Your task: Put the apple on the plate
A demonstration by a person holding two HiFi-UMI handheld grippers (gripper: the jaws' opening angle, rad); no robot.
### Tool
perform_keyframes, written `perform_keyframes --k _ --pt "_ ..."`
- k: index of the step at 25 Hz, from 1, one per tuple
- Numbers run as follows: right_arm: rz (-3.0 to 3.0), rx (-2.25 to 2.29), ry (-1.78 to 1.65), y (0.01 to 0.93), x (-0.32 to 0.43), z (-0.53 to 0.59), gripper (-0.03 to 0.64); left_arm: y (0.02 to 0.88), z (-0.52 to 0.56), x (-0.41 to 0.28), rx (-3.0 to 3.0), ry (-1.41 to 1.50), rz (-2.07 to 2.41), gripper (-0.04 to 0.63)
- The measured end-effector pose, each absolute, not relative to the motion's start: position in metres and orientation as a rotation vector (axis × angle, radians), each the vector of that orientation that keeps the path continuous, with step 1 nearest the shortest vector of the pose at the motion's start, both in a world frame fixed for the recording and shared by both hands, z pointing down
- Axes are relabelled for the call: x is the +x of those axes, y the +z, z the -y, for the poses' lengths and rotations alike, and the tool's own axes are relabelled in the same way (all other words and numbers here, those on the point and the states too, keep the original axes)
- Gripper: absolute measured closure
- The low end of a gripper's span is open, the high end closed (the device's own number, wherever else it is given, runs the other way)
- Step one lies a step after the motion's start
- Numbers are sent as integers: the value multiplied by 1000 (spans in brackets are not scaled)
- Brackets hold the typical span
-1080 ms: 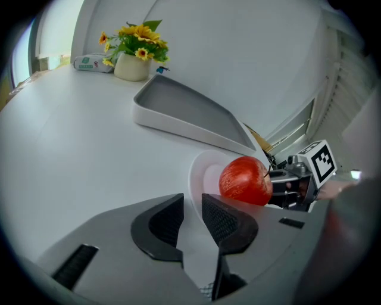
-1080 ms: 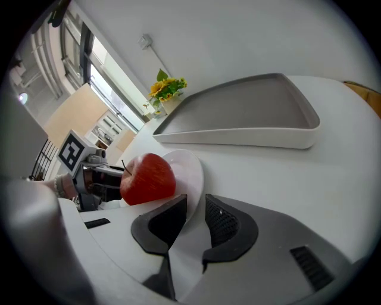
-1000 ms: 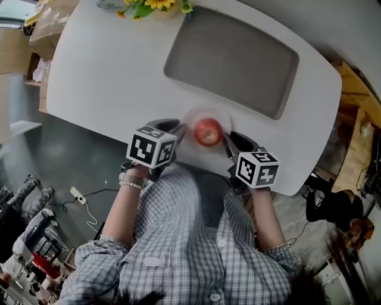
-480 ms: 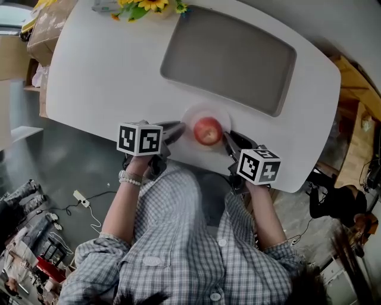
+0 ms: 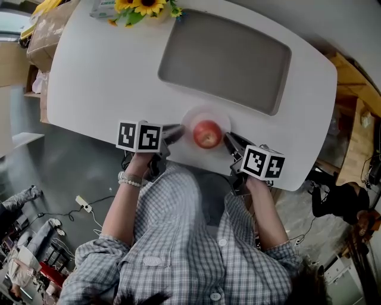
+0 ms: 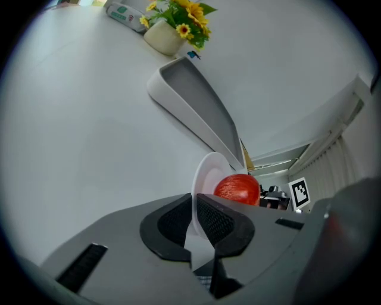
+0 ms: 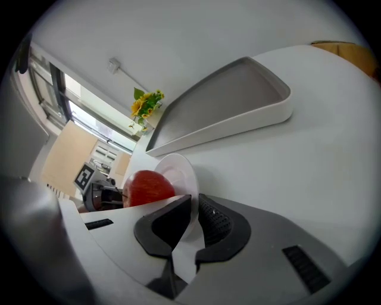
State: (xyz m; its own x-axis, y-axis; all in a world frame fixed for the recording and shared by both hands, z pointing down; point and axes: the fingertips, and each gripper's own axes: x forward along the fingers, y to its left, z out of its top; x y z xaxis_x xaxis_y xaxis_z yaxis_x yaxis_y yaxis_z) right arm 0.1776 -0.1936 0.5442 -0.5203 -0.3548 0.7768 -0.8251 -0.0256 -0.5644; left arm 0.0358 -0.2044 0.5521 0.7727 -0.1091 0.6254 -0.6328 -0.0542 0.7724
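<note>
A red apple (image 5: 207,133) lies on a small white plate (image 5: 202,113) near the front edge of the white table (image 5: 101,71). My left gripper (image 5: 178,132) is shut on the plate's left rim. My right gripper (image 5: 229,140) is shut on its right rim. The left gripper view shows the thin plate (image 6: 205,173) edge pinched between the ribbed pads, at my left gripper (image 6: 194,219), with the apple (image 6: 237,188) just beyond. Seen from the right gripper view, the plate (image 7: 178,171) rim sits likewise in my right gripper (image 7: 194,217), with the apple (image 7: 147,187) behind it. Whether the plate rests on the table I cannot tell.
A large grey tray (image 5: 225,59) lies behind the plate. A pot of sunflowers (image 5: 143,7) stands at the table's far left corner, with a cardboard box (image 5: 50,27) beyond the left edge. The table's front edge runs just under both grippers.
My left gripper's marker cube has swung a little left and up. The right one has shifted slightly right. The apple and plate have barely moved.
</note>
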Motion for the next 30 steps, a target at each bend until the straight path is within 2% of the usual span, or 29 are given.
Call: perform_keyframes --k 13,30 --pt "1916 1286 1605 497 178 223 570 507 235 35 1621 438 625 561" --pt "1998 1387 1594 471 204 307 571 480 336 62 1739 410 599 563"
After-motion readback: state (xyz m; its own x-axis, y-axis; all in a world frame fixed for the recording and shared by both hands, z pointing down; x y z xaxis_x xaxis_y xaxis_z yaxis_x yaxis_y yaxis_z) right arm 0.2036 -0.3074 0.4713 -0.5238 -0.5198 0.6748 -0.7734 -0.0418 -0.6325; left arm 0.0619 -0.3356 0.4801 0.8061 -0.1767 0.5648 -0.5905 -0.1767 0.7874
